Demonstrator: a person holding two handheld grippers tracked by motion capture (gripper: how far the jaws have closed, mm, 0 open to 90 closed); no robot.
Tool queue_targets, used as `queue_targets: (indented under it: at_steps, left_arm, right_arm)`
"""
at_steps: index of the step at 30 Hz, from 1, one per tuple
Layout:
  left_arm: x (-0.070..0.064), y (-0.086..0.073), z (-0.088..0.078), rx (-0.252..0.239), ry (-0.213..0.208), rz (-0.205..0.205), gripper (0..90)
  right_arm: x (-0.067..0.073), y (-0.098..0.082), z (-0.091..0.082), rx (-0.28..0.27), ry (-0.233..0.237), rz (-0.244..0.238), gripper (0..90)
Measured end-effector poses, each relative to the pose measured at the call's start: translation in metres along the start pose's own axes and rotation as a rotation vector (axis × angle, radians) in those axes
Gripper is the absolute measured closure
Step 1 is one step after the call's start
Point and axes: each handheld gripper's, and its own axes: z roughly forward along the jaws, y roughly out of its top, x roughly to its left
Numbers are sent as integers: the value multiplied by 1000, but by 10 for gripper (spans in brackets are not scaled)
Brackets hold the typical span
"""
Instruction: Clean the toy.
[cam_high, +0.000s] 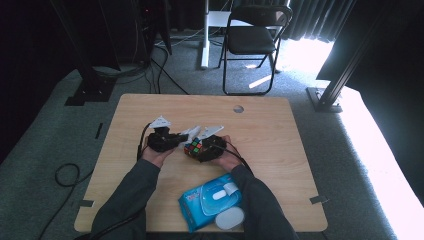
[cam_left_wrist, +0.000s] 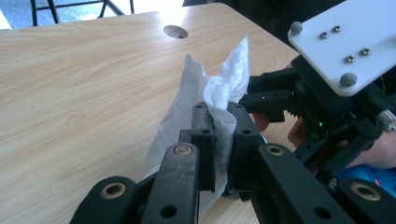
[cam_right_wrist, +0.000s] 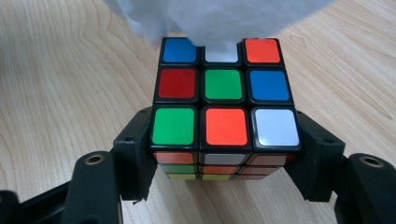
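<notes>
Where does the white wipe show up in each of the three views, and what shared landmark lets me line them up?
High view: the white wipe sits mid-table, between the two tools, just above the puzzle cube.
Left gripper view: centre, pinched between the left tool's pads and standing up above them.
Right gripper view: top edge, blurred, draped over the cube's far row.
Shared landmark: the light wooden table.

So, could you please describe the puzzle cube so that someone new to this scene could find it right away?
Start at the light wooden table and go to its middle, where the person's two hands meet. The Rubik's cube sits clamped in the right tongs, beside a white wipe pinched in the left tongs. It alone has a grid of mixed colour squares.
</notes>
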Motion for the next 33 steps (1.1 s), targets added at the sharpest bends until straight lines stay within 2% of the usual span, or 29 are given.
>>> queue_targets:
  at_steps: [7,19,23,33]
  left_arm:
    - [-5,9,-1,-39,-20,-3,836]
    - [0,-9,27,53,-15,-22,835]
    - [2,-12,29,66,1,-13,834]
    - [8,-10,32,59,34,-15,832]
  right_arm:
    - [0,-1,1,1,1,6,341]
    - [0,-1,-2,-20,2,12,341]
    - [0,-1,-2,-24,3,10,342]
    - [2,-1,-2,-22,12,-10,342]
